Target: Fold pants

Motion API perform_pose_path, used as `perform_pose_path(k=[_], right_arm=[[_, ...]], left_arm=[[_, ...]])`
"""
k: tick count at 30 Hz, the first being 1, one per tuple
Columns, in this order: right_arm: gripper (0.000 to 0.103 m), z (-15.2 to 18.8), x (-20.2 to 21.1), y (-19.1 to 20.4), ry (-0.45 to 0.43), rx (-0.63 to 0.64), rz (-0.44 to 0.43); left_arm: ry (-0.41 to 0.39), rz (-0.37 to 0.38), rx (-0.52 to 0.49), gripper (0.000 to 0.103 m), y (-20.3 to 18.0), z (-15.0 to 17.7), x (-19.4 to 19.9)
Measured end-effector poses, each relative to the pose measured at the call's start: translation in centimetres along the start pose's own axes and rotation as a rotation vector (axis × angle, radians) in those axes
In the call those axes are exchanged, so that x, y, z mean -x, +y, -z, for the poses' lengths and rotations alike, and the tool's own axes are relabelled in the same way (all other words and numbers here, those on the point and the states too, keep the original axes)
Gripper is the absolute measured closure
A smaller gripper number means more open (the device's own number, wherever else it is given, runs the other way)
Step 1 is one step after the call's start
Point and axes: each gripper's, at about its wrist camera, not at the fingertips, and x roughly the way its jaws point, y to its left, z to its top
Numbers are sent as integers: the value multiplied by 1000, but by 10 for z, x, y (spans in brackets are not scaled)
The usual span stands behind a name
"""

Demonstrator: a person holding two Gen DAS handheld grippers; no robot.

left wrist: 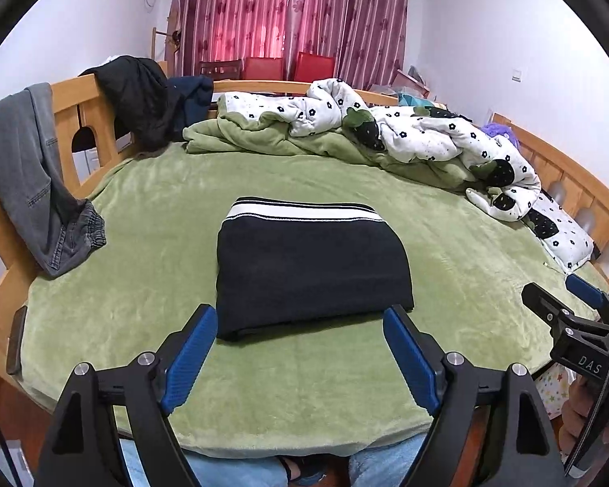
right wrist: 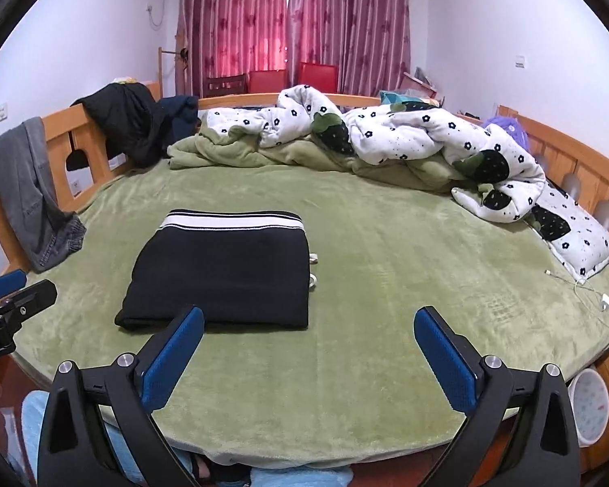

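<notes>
Your left claw [left wrist: 300, 324] and right claw [right wrist: 308, 326] both gape wide and empty at the bed's [left wrist: 142, 203] near edge, likely because the black pants [left wrist: 308, 263] already lie folded compactly just beyond them, waistband far.

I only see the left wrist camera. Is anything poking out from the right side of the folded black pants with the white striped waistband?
Observer: Yes, white drawstring loops stick out at the right edge of the folded black pants.
Operator: Is the right gripper open?
Observer: Yes, the right gripper is open and holds nothing.
Operator: Is anything else lying on the bed?
Observer: A white charger plug with cable lies on the fuzzy green blanket, far right.
</notes>
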Motion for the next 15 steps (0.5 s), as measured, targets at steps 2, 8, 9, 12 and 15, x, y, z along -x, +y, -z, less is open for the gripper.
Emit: perform_pose_path(k=[2,8,9,12,15], right_arm=[[1,0,1,-2,5,-3,6],[1,0,5,-5,-16,-12,-9],[1,0,5,-4,-17,-11,-2],[1,1,4,-3,-15,-4,8],[1,1,3,-5,-11,-11,6]], left_arm=[[-2,-7,-2,20,0,0,0],[3,-14,5,20,2,0,0],[4,-15,8,20,1,1,0],[6,-22,10,20,3,1,0],[8,-27,8,20,2,1,-1]])
